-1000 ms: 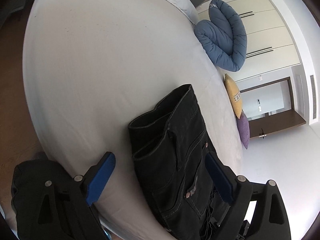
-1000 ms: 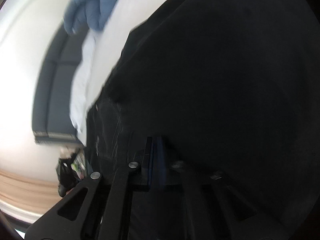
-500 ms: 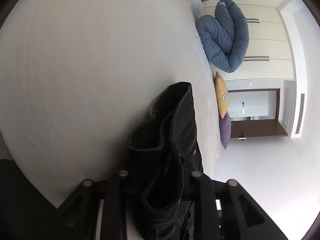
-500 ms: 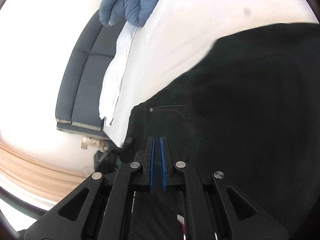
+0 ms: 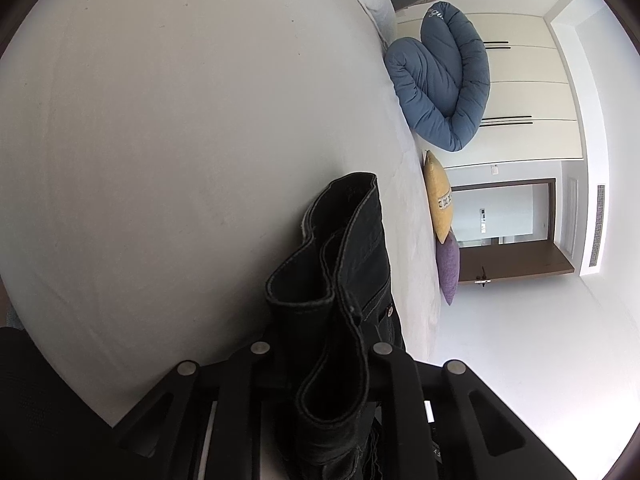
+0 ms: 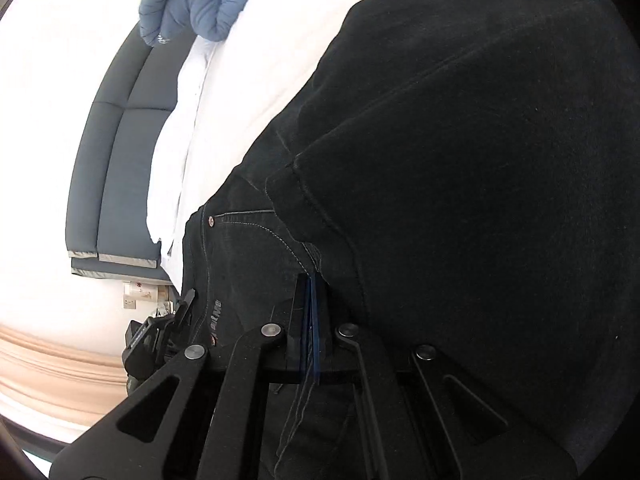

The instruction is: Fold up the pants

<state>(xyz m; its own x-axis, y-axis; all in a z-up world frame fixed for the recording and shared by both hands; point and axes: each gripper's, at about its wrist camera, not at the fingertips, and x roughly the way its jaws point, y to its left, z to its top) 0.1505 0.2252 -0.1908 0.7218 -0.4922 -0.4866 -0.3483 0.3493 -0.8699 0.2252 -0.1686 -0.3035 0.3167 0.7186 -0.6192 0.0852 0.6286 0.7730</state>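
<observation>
Pants (image 5: 352, 280): black denim, lying on the white bed sheet (image 5: 180, 140), at the near right part of the bed in the left wrist view. The left gripper (image 5: 320, 364) has its jaws drawn narrow onto a bunched, doubled fold of the pants; the stitched edges of the fold stand up between the fingers. The right gripper (image 6: 310, 320) has its blue pads pressed together on a seamed edge of the pants, with dark fabric filling the right of that view. A blue duvet (image 5: 444, 84) is rolled at the far side. A yellow cushion (image 5: 438, 196) and a purple cushion (image 5: 448, 268) stand at the bed's right edge. A grey headboard (image 6: 116, 168) lies to the left.
</observation>
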